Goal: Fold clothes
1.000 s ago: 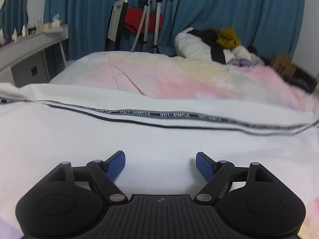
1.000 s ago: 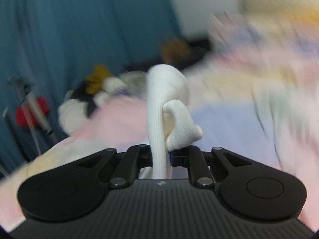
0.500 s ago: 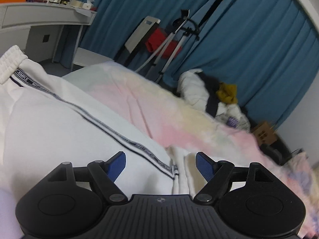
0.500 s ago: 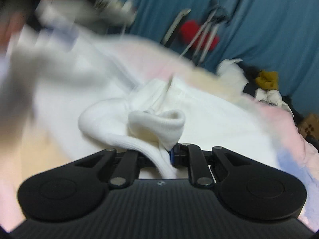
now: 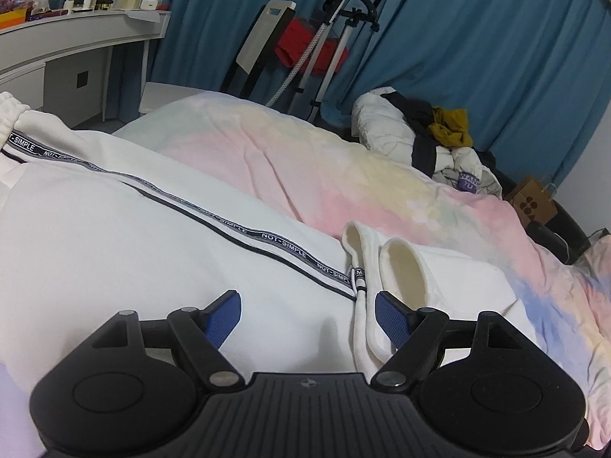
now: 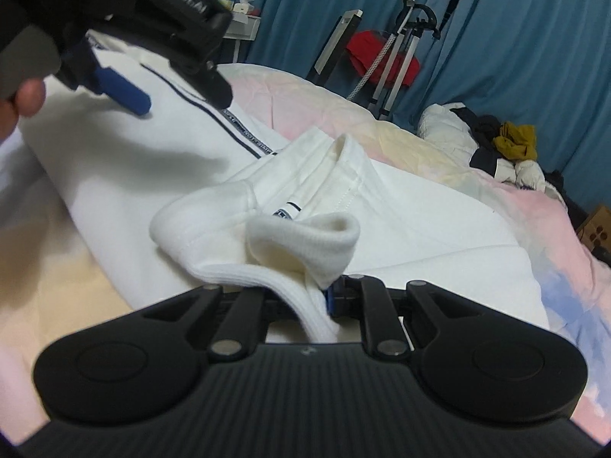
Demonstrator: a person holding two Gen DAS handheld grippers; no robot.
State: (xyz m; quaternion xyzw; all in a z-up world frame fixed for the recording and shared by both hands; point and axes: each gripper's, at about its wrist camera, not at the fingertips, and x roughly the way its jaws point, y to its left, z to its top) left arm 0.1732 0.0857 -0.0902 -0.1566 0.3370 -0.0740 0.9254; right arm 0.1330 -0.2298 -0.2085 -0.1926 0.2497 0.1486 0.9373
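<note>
- White trousers (image 5: 145, 236) lay spread across the near side of the bed (image 5: 305, 160), side stripe (image 5: 267, 242) running toward the leg end.
- Right tool (image 6: 324, 297) was clenched on the ribbed cuff (image 6: 305, 244), probably to carry the leg end over for a fold; cuff bunched just above the jaws, over the trouser fabric.
- Left tool (image 5: 307, 311) was released, jaws wide with nothing between the pads, hovering over the fabric beside the stripe; likely ready to pin or smooth.
- In the right view, left tool (image 6: 126, 91) hung above the trousers toward the waistband end, well apart from the cuff.
</note>
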